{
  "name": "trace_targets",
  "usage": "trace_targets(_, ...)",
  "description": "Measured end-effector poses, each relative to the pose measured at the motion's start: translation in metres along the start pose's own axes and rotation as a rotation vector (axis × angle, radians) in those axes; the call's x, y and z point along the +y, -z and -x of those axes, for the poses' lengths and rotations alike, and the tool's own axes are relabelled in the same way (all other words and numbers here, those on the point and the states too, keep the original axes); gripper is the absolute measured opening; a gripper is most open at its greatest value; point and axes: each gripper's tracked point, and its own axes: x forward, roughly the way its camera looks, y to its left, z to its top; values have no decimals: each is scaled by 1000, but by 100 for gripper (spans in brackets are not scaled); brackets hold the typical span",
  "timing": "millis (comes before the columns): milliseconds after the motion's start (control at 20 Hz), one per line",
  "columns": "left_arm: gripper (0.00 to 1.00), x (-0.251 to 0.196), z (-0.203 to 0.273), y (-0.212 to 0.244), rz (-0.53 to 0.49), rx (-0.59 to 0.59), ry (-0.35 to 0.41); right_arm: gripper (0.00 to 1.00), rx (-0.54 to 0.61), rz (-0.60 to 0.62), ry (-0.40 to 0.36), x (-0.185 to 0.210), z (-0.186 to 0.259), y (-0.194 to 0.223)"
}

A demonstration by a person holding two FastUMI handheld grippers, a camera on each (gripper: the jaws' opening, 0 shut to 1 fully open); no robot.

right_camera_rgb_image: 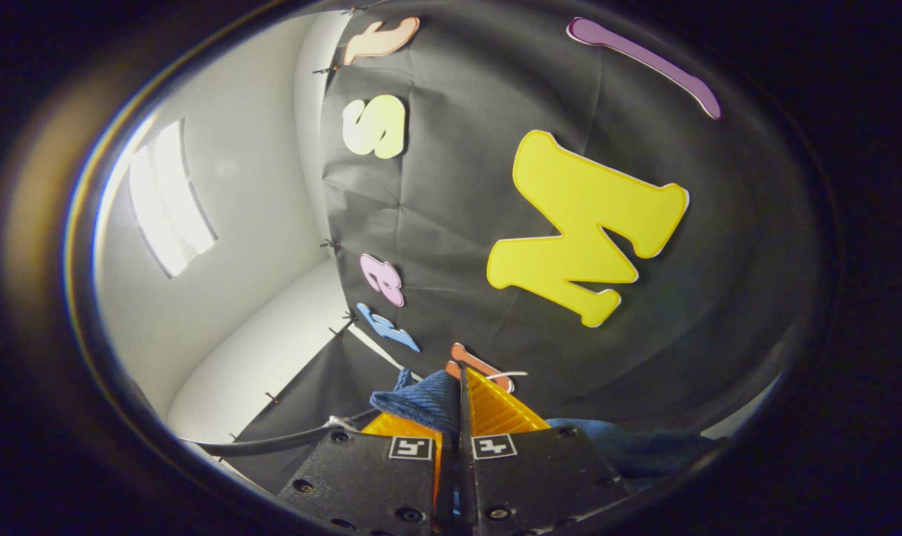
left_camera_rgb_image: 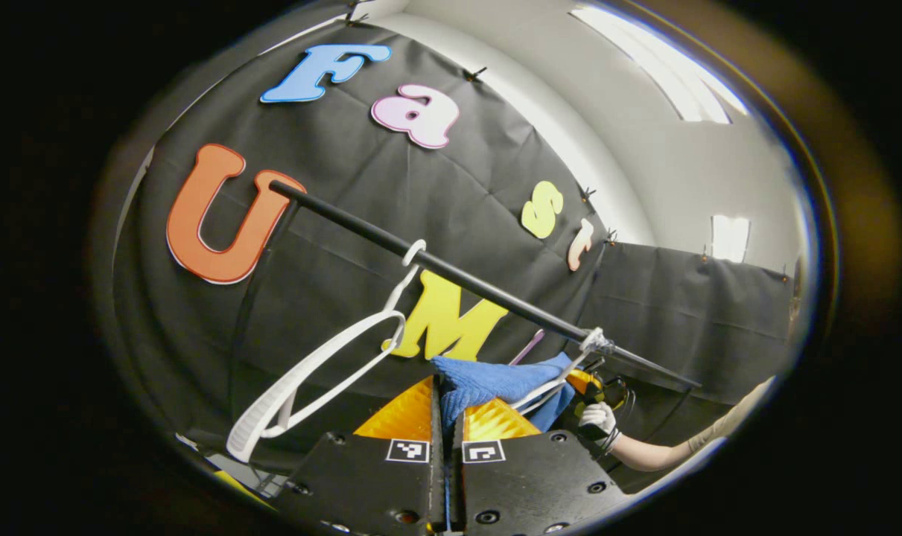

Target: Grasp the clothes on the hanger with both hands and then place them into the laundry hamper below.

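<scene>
Hanging between two grips, the blue garment [left_camera_rgb_image: 488, 381] is a textured blue cloth, stretched in the left gripper view from the left gripper [left_camera_rgb_image: 448, 417] across to the far side of the frame, just below the black rail [left_camera_rgb_image: 451, 274]. Left gripper: orange ribbed fingers [left_camera_rgb_image: 402, 417] drawn together with a fold of the blue cloth pinched between them, both pads pressing on it. Right gripper [right_camera_rgb_image: 462, 406]: in the right gripper view its orange fingers [right_camera_rgb_image: 499, 409] are likewise closed on a bunched edge of the garment [right_camera_rgb_image: 421, 400], with more blue cloth trailing off to the lower right. Second white hanger [left_camera_rgb_image: 562, 380]: hooked on the rail near its right end, its arm lying against the blue cloth; whether the cloth is on it or off it cannot be told. In the left gripper view the other gripper [left_camera_rgb_image: 592, 387] shows beyond the cloth, held by a white-gloved hand [left_camera_rgb_image: 598, 418] with a bare forearm. Empty white hanger [left_camera_rgb_image: 309, 380]: hooked on the rail near its middle, tilted, well left of the garment. Rail: a black bar running diagonally before the black cloth wall [left_camera_rgb_image: 346, 246]; a pale ceiling with light panels [left_camera_rgb_image: 659, 67] above.
</scene>
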Motion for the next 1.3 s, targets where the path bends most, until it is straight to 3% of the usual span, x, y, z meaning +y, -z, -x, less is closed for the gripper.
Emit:
trace_targets(500, 2, 28, -4, 28, 96, 68, -17, 6, 31, -53, 114, -33, -8, 1)
trace_targets(650, 2, 21, -6, 34, 70, 95, -6, 6, -40, -62, 79, -24, 3, -13)
trace_targets(700, 7, 20, -9, 34, 58, 103, -2, 6, -48, -71, 56, -17, 4, -17)
trace_targets(750, 2, 18, -11, 34, 48, 110, 4, 6, -57, -76, 28, -7, 7, -20)
trace_targets(1050, 2, 4, -16, 25, 13, 103, 32, 6, -63, 2, -29, 22, 13, -34)
trace_targets(1300, 2, 11, -11, 19, 32, 87, 37, 6, -29, 14, 20, 7, 6, -23)
